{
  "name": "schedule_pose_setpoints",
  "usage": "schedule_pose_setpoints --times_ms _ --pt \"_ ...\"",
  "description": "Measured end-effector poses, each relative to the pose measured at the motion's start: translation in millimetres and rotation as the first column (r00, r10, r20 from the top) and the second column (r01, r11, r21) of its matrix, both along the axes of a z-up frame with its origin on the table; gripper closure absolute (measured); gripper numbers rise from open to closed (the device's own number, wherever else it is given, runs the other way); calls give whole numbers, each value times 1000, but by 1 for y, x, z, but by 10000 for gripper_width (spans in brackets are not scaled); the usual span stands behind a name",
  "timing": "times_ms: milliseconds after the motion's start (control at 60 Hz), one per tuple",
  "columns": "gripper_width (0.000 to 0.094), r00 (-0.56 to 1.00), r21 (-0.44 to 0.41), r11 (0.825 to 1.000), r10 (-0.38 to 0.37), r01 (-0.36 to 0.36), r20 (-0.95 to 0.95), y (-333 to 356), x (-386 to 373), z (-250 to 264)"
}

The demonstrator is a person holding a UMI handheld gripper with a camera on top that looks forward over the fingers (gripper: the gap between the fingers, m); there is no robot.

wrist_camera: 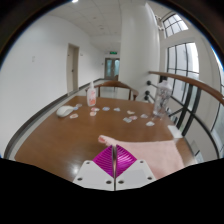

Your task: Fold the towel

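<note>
**Holding the towel edge above the table: fold not finished**

Holding position, I report the gripper (115, 170) with its two pink pads (113, 160) pressed together; a thin layer of the towel (135, 156) appears pinched between them, so I judge it clenched on the cloth. The towel is pale peach and lies at the near edge of the brown wooden table (70, 135), directly ahead of the fingers and spreading toward the near right corner.

Risks, as I judge them:
- The pinch looks shallow. A quick pull could slip the cloth free and drop the fold short.
- Dragging instead of lifting could bunch the towel or slide it off the near edge.
- A wide swing toward the far half of the table could knock the clutter there.

Count:
- One towel.
- One pink bottle (92, 96), upright near the far edge.
- One white dish (65, 111) toward the far left.
- One clear glass (163, 99) at the far right.
- Several small scattered items (130, 118) mid-table; too small to count or identify.
</note>
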State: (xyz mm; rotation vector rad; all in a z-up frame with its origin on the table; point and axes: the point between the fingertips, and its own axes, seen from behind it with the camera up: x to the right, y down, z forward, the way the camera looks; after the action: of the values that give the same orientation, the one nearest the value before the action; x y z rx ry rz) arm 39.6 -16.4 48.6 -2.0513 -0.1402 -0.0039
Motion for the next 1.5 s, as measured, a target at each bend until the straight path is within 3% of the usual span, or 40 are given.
schedule_pose_setpoints --times_ms 150,350,533,550,717,750,883,1117,1283,1433,1500 --pt "935 989 62 989 -140 137 42 10 94 40" --pt "932 943 16 954 -299 300 147 6 208 4" --pt "899 940 -61 946 -305 317 151 10 227 -39" --pt "863 940 -63 946 -307 318 148 10 227 -40" --pt "119 927 -44 934 -346 356 142 2 236 -29" --pt "83 928 -47 932 -351 359 128 -2 235 -26" --pt "91 941 -31 941 -335 336 49 -27 213 -7" --pt "83 966 99 962 -257 254 15 -100 150 47" --pt "90 980 189 964 -196 190 15 -150 112 77" --pt "84 983 209 961 -184 180 3 -171 103 83" --pt "86 986 188 970 -164 156 29 -176 99 77"
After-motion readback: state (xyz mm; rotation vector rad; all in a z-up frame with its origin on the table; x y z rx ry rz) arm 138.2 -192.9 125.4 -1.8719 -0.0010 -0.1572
